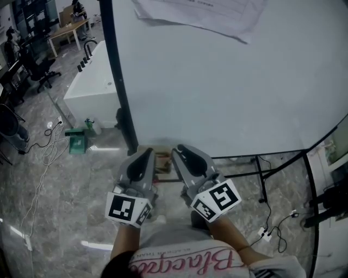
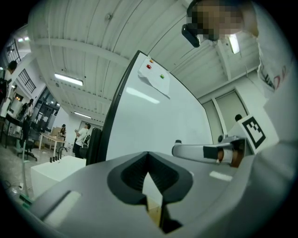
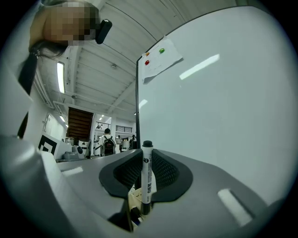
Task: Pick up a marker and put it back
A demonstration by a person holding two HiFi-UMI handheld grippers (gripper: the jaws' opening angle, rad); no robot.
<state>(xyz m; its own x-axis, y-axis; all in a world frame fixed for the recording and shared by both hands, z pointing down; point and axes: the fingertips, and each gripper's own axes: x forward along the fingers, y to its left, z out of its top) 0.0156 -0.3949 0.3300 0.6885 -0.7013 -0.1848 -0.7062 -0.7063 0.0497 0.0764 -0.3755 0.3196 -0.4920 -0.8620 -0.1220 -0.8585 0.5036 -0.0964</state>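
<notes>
A white marker (image 3: 147, 176) with a black cap stands upright between the jaws of my right gripper (image 3: 146, 153), whose pads press on its lower body. In the head view both grippers are held close in front of the person, pointing at the whiteboard (image 1: 217, 81): the right gripper (image 1: 182, 152) and, beside it, the left gripper (image 1: 145, 155). The left gripper (image 2: 149, 155) has its jaw tips together and holds nothing. A small cream box (image 1: 162, 162) sits just beyond the two grippers, under the board. The marker does not show in the head view.
A sheet of paper (image 1: 201, 13) hangs at the top of the whiteboard, pinned by a red and a green magnet. The board's black frame (image 1: 117, 81) runs down at the left. Beyond it are a white counter (image 1: 92, 87), a green object (image 1: 76, 142) and floor cables. People stand far off.
</notes>
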